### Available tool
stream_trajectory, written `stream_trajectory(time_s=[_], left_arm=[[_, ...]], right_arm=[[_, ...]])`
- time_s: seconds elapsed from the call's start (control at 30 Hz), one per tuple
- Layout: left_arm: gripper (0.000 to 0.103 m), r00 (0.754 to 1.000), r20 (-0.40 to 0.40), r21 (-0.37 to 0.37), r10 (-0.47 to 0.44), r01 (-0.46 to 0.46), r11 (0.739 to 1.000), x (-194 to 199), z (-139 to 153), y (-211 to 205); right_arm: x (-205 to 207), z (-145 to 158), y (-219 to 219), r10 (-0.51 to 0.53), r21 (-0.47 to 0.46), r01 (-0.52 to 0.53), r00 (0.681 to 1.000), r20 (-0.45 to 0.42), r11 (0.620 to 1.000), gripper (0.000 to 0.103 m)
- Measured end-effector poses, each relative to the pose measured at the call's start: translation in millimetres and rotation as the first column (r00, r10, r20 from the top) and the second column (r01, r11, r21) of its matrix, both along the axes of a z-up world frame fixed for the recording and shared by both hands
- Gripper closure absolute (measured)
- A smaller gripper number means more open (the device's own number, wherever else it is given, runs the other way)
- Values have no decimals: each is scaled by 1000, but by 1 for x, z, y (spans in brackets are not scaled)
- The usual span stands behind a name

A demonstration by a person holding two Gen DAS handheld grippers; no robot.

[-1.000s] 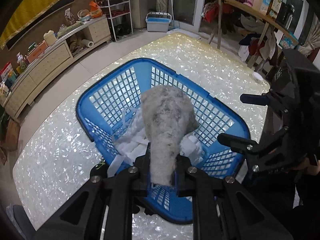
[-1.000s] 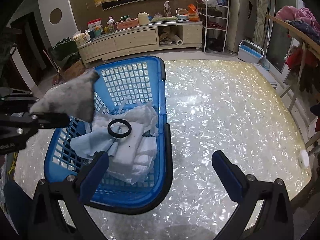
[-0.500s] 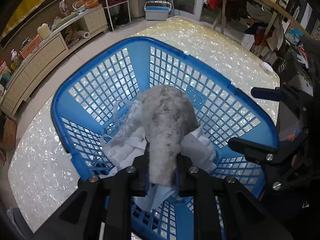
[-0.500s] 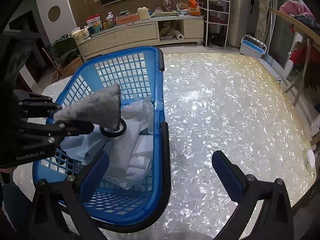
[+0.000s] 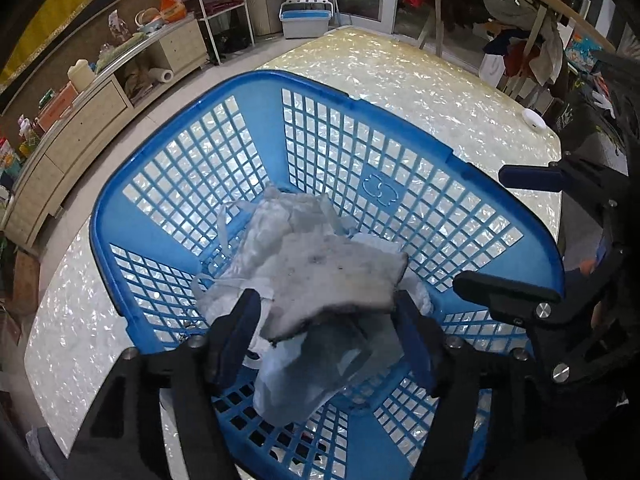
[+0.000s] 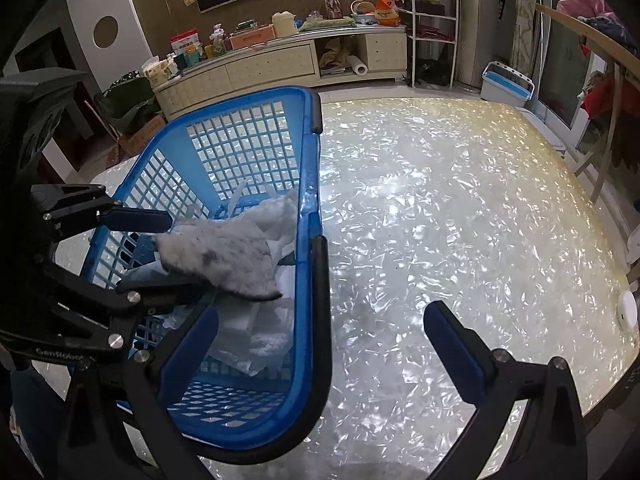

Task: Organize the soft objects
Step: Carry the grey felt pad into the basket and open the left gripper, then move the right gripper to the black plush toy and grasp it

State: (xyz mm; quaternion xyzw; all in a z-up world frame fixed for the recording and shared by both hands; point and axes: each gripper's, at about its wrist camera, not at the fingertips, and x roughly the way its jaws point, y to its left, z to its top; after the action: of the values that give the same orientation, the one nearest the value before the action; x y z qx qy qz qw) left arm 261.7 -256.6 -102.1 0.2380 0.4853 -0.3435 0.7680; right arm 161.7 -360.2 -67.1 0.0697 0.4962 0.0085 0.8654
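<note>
1. Grey fuzzy cloth [image 5: 332,276] is lying on top of the white cloths [image 5: 280,224] inside the blue basket [image 5: 224,92], btwn my left gripper [image 5: 328,332] fingers. I'm holding those jaws spread wide, nothing pinched, so the cloth looks to be resting free on the pile.
2. Right gripper [image 6: 324,344] is hovering w/ jaws wide open too, gripping nothing; one finger is sitting over the basket's near rim, the other over bare tabletop [image 6: 460,200].
3. Step in hand, my guess: I'm dropping the grey cloth into the basket. The drop looks done.
4. Next move, as I judge it: I'm needing to lift the left gripper straight up w/o snagging the cloth or basket wall, then look for another soft item. Can't see any left out on the tabletop from either view.
5. Count: 1 basket, 1 grey cloth, several white cloths bunched (can't separate them), 2 grippers, 1 small white round object [image 6: 628,308] at the tabletop edge.
</note>
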Motion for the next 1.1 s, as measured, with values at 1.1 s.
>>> stream_trajectory(time_s=[1.1], left_arm=[[0,949,101,-122,298,-286,951,-62,73,128]], right_arm=[[-21,47,58,130,-17,-129,990,49,992,0]])
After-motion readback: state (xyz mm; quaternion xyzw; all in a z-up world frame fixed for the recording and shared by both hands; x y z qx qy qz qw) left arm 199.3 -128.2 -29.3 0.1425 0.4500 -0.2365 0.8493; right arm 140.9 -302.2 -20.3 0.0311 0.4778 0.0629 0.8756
